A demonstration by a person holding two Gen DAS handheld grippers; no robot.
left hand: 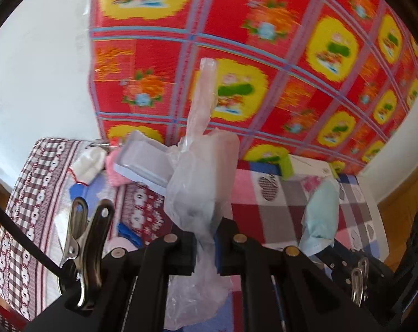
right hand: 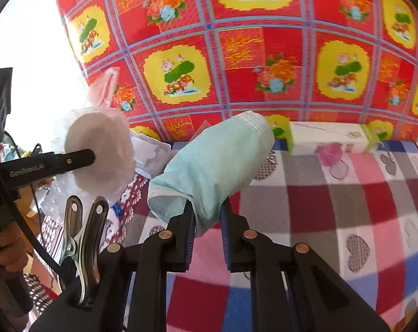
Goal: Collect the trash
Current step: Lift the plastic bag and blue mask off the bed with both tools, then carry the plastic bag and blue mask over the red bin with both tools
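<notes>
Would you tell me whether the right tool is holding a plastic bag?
No, the right tool is clamped on a light blue face mask; the plastic bag hangs from the left tool.

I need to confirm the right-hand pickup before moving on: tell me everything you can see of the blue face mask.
The face mask is pale blue, soft pleated fabric with a white stitched edge, folded into a loose tube. The right gripper is shut on its lower end, so it sticks up and forward, clear of the checked blanket. Nothing else touches it. No ear loops show.
</notes>
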